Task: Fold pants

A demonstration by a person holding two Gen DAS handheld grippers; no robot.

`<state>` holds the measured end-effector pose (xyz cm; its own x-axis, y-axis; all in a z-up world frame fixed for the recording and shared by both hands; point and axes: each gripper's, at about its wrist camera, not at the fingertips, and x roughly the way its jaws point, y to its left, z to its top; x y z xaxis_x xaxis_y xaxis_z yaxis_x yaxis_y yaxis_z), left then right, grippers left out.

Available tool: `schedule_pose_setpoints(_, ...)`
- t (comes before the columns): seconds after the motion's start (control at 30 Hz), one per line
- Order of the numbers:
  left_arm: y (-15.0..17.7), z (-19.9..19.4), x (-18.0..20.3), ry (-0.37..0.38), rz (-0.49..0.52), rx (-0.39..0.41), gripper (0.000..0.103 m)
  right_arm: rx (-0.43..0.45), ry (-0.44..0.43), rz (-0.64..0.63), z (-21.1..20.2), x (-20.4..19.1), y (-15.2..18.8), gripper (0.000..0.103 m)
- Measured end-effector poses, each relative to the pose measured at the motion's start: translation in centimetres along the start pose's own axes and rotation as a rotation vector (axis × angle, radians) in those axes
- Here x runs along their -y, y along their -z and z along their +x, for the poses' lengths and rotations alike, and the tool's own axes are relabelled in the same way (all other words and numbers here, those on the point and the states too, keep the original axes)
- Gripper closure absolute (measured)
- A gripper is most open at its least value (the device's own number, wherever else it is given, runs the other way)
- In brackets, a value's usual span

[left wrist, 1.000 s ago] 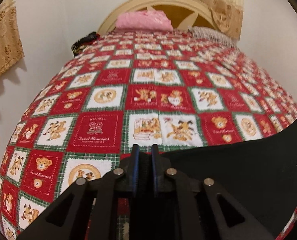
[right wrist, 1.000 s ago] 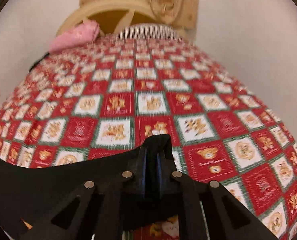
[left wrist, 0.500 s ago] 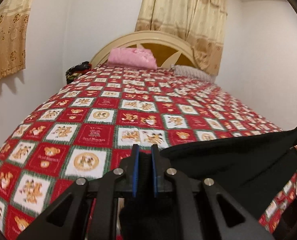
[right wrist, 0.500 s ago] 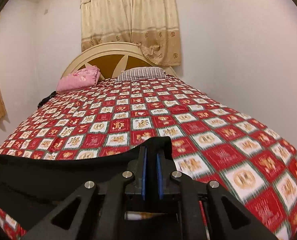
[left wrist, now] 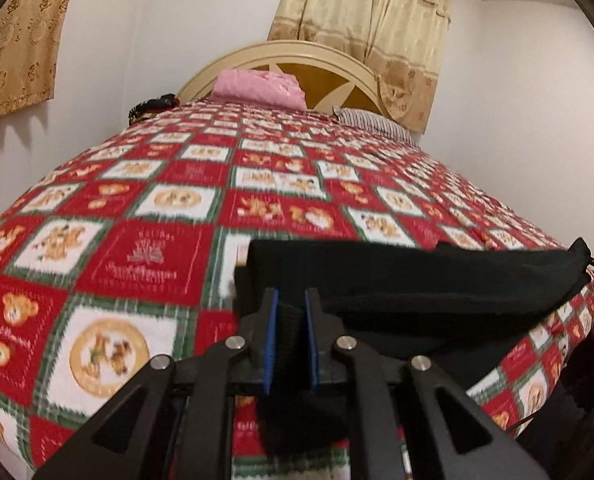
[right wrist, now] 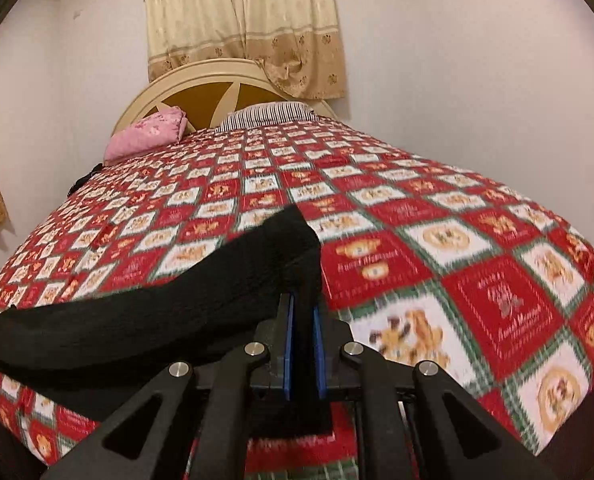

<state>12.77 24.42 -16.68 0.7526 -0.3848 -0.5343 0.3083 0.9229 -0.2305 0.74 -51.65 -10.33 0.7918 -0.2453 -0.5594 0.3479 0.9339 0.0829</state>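
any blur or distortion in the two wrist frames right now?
Left wrist: bedspread motion-smeared, left gripper sharp, fisheye bulges the bed. Right wrist: near squares of the bedspread blurred, right gripper crisp on the black pants, dark corner vignette.

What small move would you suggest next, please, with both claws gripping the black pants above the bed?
Probably lower both together: the left claw and right claw each pinch a corner of the black pants, which hang stretched between them over the quilt, not yet laid flat.
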Motion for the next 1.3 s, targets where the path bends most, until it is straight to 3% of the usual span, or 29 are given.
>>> schedule_pose_setpoints(0.17, 0.7, -0.3, 0.1, -0.035, 0.027, -0.005, 0.077, -0.029, 0.012, -0.017, -0.2, 0.1, 1.1, 0.093)
schedule_pose_setpoints(0.2, 0.7, -0.4, 0.2, -0.042, 0.037, -0.007, 0.076, -0.037, 0.019, -0.026, -0.3, 0.1, 1.4, 0.089)
schedule_pose_setpoints(0.27, 1.0, -0.6, 0.3, -0.059, 0.061, -0.009, 0.070, -0.050, 0.045, -0.034, -0.5, 0.2, 1.5, 0.069)
schedule_pose_setpoints(0.37, 1.6, -1.3, 0.2, -0.102, 0.095, -0.007, 0.052, -0.053, 0.054, -0.007, -1.7, 1.4, 1.7, 0.058)
schedule_pose_setpoints(0.43, 1.9, -2.1, -0.3, -0.120, 0.097, -0.007, 0.048, -0.046, 0.081, 0.012, -2.8, 2.3, 1.7, 0.053)
schedule_pose_setpoints(0.57, 2.6, -3.4, -1.2, -0.137, 0.087, -0.004, 0.048, -0.028, 0.107, 0.031, -4.8, 2.6, 1.1, 0.047)
schedule_pose_setpoints(0.8, 2.5, -5.3, -2.6, -0.179, 0.034, 0.024, 0.048, 0.017, 0.163, -0.068, -6.2, -1.8, -1.6, 0.047)
schedule_pose_setpoints(0.9, 1.7, -5.7, -1.7, -0.127, 0.011, 0.056, 0.048, 0.022, 0.089, -0.087, -5.9, -4.9, -3.0, 0.047)
schedule_pose_setpoints(1.03, 1.2, -4.7, 0.4, -0.075, 0.050, 0.028, 0.048, 0.021, -0.020, -0.220, -5.2, -12.1, -4.1, 0.047)
schedule_pose_setpoints(1.13, 1.6, -4.1, 2.4, -0.100, 0.172, 0.015, 0.048, 0.003, -0.166, -0.318, -4.7, -18.4, -3.8, 0.047)
schedule_pose_setpoints(1.3, 1.7, -2.9, 3.5, -0.111, 0.264, -0.013, 0.048, -0.042, -0.336, -0.455, -3.3, -27.1, -1.8, 0.047)
